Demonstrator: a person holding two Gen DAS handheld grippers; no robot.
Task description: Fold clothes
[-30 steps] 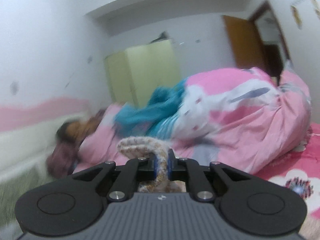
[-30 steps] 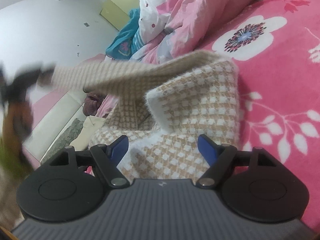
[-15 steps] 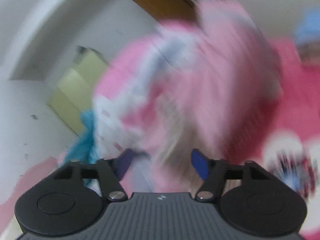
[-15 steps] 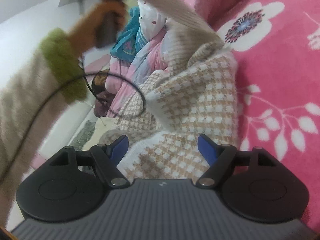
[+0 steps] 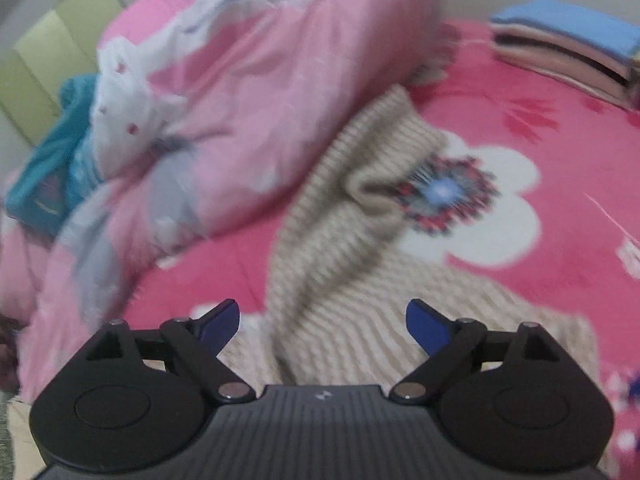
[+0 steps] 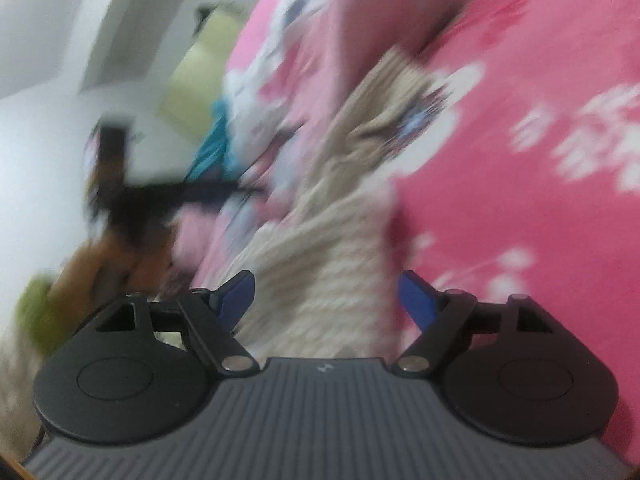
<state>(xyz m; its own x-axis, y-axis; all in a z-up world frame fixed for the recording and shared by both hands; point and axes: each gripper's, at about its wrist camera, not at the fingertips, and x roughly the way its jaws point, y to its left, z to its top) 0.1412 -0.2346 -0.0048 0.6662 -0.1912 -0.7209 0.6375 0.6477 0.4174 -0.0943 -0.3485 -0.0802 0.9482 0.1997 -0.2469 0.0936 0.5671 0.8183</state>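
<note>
Beige knit sweater lies loose on the pink floral bedspread, both claws empty.

The sweater sprawls on the bedspread, one ribbed sleeve reaching up beside the pink duvet. The left claw, its jaws just opened wide, grips nothing; the right claw also gapes empty over the sweater, apparently clear of it through blur.

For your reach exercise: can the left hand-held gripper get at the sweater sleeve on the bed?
Probably yes: the left hand-held gripper is open, the sleeve lies just ahead, nothing between.
</note>
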